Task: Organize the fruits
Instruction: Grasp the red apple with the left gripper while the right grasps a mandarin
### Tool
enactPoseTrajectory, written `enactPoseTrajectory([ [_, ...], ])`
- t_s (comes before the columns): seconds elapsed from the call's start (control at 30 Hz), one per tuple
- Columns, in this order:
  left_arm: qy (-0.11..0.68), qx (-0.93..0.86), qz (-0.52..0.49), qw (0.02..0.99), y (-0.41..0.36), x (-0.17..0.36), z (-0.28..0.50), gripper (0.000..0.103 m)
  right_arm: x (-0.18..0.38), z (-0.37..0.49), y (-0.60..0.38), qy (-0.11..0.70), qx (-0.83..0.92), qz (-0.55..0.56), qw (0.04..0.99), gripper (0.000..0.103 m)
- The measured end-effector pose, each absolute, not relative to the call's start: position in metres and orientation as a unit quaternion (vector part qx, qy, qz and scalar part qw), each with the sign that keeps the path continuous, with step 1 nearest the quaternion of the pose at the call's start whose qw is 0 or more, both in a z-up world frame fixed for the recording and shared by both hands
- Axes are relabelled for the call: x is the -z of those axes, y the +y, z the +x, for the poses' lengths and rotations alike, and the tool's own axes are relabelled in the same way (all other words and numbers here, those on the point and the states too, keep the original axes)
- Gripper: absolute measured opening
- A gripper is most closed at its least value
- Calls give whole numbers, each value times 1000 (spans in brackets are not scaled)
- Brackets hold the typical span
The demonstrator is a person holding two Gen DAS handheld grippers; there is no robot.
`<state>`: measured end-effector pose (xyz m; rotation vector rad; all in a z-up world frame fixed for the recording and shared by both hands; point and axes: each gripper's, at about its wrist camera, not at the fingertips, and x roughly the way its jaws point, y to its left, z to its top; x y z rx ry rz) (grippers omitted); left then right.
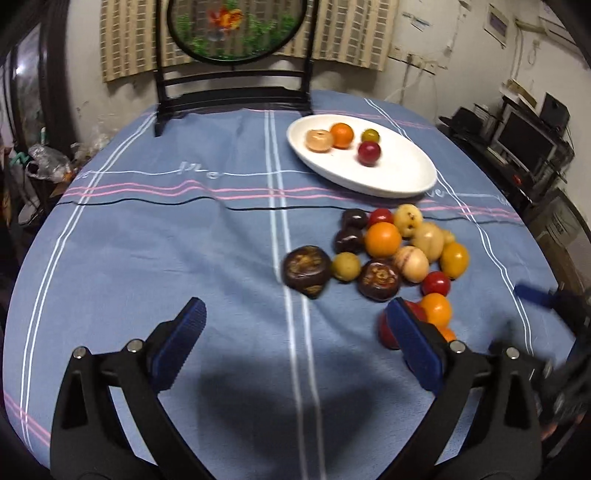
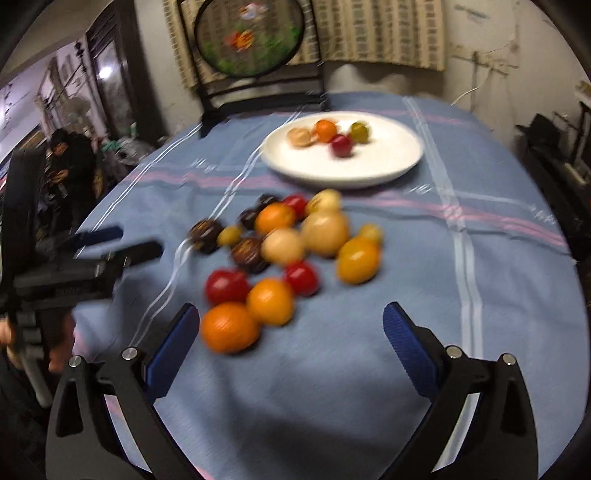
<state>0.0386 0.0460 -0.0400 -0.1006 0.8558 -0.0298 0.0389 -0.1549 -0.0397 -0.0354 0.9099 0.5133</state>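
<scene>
A white oval plate [image 1: 399,177] [image 2: 384,162] at the far side holds several small fruits: a beige one [image 1: 318,140], an orange [image 1: 341,135], a green-yellow one [image 1: 370,135] and a red one [image 1: 368,153]. A pile of loose fruits [image 1: 384,251] [image 2: 295,240] lies on the blue cloth nearer me: dark brown, orange, red and yellow ones. My left gripper [image 1: 295,314] is open and empty, just left of the pile's near end. My right gripper [image 2: 291,321] is open and empty, with an orange [image 2: 229,326] beside its left finger.
The round table has a blue striped cloth [image 1: 166,229]. A dark wooden stand with a round painted screen [image 1: 236,29] stands at the far edge. Shelves with electronics [image 1: 524,140] lie to the right. The other gripper shows at each view's side [image 2: 99,254].
</scene>
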Motion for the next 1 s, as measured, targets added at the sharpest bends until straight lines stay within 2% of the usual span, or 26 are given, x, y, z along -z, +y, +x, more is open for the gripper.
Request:
enactPoseTrajectory([
  [0.1,408,10,-57,911,52,35,35,100,47,31,-138,439,-281,-14,853,99],
  [0.17,403,8,-51,914,54,33,31,100,51,30,-131,439,-288,-17,851,91],
  [0.23,403,9,-49,914,54,33,28,100,57,34,-129,446,-293,-7,846,77],
  [0.3,406,9,-48,913,54,34,28,100,63,41,-127,455,-295,4,840,70],
  [0.37,409,17,-53,911,54,35,29,100,71,48,-124,463,-289,4,838,70],
  [0.4,410,21,-54,910,53,35,28,100,75,50,-124,467,-288,5,836,66],
  [0.47,411,27,-50,910,48,35,28,100,80,51,-124,471,-293,7,832,45],
  [0.63,419,46,-25,906,28,40,30,100,74,43,-144,468,-290,32,834,44],
  [0.87,430,96,0,898,-8,57,40,99,55,31,-191,434,-203,6,878,44],
  [0.9,432,101,5,896,-13,61,42,97,56,31,-198,435,-203,17,877,45],
  [1.0,440,119,20,890,-25,67,45,76,58,33,-211,436,-203,35,876,45],
])
